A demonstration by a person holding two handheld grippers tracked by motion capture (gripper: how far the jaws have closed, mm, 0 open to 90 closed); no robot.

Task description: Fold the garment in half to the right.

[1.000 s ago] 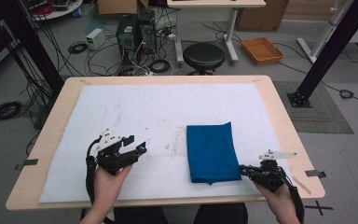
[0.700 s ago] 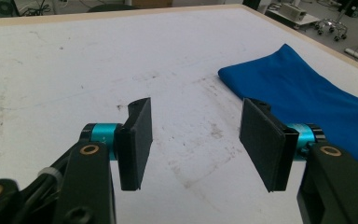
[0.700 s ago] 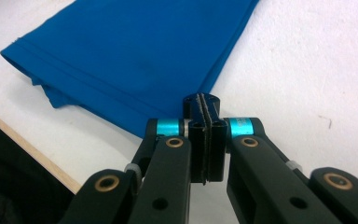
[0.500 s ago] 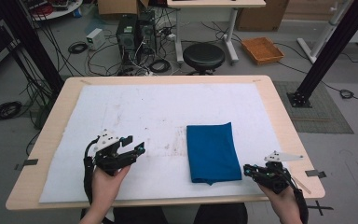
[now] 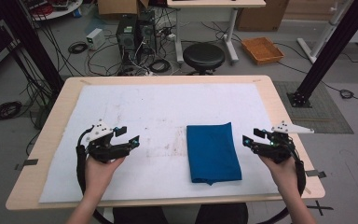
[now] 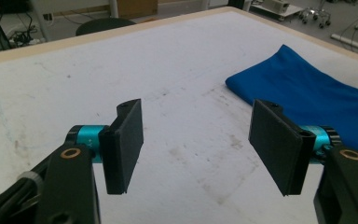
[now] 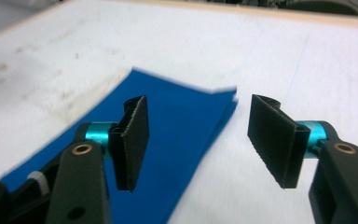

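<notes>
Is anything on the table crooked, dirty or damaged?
The folded blue cloth lies flat but slightly askew to the table edges. The white mat has faint smudges left of the cloth. Nothing looks spilled or broken.

High view looks down; both gripper views, low, share the blue cloth

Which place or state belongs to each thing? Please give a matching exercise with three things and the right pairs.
Things:
1. blue cloth
2. left gripper
3. right gripper

Places or states:
A. open, over the white mat to the left of the cloth
B. folded, lying flat on the white mat
C. open, just right of the cloth's right edge

Pairs: 1-B, 2-A, 3-C
</notes>
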